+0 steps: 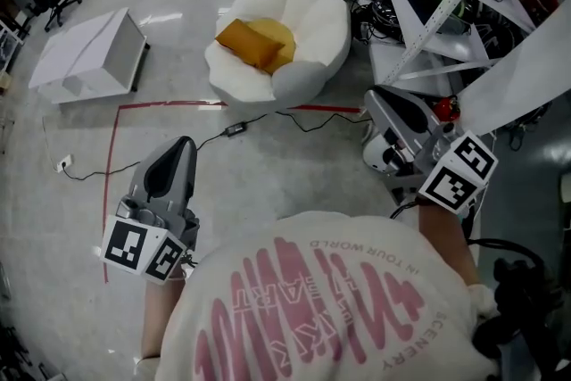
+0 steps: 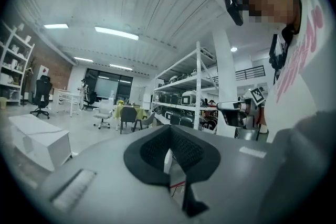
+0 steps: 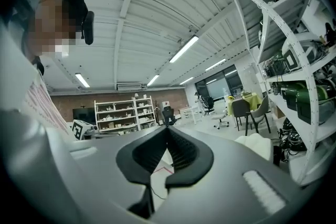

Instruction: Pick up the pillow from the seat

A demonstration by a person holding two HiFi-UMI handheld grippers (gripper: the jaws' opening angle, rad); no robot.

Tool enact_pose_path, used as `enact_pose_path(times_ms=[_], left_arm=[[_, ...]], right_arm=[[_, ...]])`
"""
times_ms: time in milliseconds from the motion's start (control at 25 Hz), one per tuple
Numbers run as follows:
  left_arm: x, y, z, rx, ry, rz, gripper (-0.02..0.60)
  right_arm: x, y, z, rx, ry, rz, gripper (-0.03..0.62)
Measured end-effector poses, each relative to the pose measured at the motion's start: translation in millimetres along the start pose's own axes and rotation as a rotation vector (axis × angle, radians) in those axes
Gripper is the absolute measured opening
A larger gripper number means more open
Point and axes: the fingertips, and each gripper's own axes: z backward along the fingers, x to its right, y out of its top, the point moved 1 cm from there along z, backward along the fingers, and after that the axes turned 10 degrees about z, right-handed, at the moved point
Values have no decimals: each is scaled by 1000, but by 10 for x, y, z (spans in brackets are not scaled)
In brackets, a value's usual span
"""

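Pillow [image 1: 257, 42] lies in the seat [image 1: 323, 20], well ahead of the left gripper [image 1: 183, 144] and right gripper [image 1: 376, 99], which point level toward it, jaws fully shut on nothing, likely because this is only the approach and no grasp is prepared yet.

A white box [image 1: 85, 56] lies beside red floor tape [image 1: 169, 104].

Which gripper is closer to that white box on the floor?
Left. The left gripper hangs right of the white box; the right gripper is farther across, by the shelving.
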Motion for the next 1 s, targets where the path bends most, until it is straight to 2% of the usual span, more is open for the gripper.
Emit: enact_pose_path(times_ms=[360,760,1000], left_arm=[[-219,24,-146,5,13,28,12],[-615,90,-456,-3,80,63,12],[-863,227,-764,11,109,49,12]], right_arm=[[114,-23,-412,-19,45,19,6],[538,-95,-920,-24,84,-41,6],[861,-5,-1332,4,122,-13,6]])
